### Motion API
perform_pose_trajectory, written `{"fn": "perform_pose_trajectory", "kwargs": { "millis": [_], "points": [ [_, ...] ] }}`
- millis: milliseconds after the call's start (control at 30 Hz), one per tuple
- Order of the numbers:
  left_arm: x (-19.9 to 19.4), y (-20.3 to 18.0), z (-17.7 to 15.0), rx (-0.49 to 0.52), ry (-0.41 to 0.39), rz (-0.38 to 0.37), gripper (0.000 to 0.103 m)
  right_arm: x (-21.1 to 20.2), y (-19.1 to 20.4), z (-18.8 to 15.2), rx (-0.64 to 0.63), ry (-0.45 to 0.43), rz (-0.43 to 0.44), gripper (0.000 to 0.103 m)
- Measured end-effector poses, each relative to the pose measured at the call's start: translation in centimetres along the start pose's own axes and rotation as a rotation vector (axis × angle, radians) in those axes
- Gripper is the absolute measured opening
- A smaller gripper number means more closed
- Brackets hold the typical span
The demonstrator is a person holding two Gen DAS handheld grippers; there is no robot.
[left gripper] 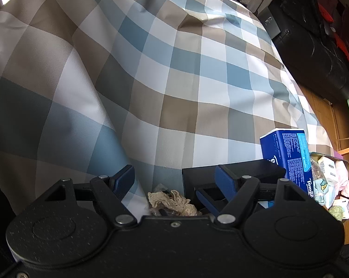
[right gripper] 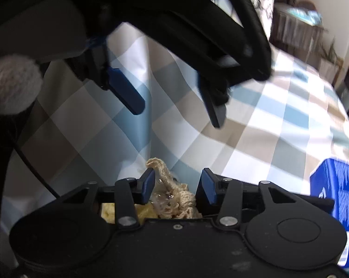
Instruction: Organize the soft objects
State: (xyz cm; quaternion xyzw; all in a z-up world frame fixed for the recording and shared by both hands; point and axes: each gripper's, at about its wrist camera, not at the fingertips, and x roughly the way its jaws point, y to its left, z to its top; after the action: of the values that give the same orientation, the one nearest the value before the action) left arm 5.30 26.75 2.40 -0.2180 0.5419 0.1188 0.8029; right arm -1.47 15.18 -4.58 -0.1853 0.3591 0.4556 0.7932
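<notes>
A beige crocheted piece (right gripper: 174,194) lies bunched between the jaws of my right gripper (right gripper: 178,185). One strand leans on the left pad (right gripper: 147,185), while the right pad stands clear of it, so the gripper is open. Something yellow (right gripper: 107,210) shows just under that left finger. My left gripper (right gripper: 176,115) hangs above the checked bedspread (right gripper: 255,127) with its blue fingers apart. In the left wrist view the left gripper (left gripper: 174,180) is open over the same crocheted piece (left gripper: 172,202), and a black box (left gripper: 251,169) sits behind its right finger.
A blue tissue pack (left gripper: 288,157) stands upright at the bed's right edge, with a tray of small packets and pink cloth (left gripper: 332,180) beside it on a wooden shelf. Dark furniture (left gripper: 313,53) lines the far right. A fuzzy pale cuff (right gripper: 12,83) shows at left.
</notes>
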Motion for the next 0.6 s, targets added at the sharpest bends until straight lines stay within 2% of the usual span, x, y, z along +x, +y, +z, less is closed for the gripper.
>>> {"fn": "perform_pose_trajectory", "kwargs": {
  "millis": [67, 100, 133, 333, 600],
  "points": [
    [0.0, 0.0, 0.0, 0.001, -0.001, 0.0, 0.072, 0.0, 0.0, -0.1, -0.013, 0.015, 0.031, 0.011],
    [0.0, 0.0, 0.0, 0.0, -0.001, 0.0, 0.072, 0.0, -0.3, -0.1, 0.008, 0.025, 0.067, 0.008],
    [0.0, 0.0, 0.0, -0.002, -0.001, 0.001, 0.072, -0.2, -0.7, -0.2, 0.032, 0.024, 0.085, 0.008],
    [0.1, 0.0, 0.0, 0.0, 0.002, 0.006, 0.072, -2.5, -1.9, -1.2, 0.058, -0.007, 0.065, 0.002],
    [0.3, -0.1, -0.1, 0.011, 0.009, 0.003, 0.072, -5.3, -5.1, -4.4, 0.137, 0.02, 0.031, 0.004]
  ]
}}
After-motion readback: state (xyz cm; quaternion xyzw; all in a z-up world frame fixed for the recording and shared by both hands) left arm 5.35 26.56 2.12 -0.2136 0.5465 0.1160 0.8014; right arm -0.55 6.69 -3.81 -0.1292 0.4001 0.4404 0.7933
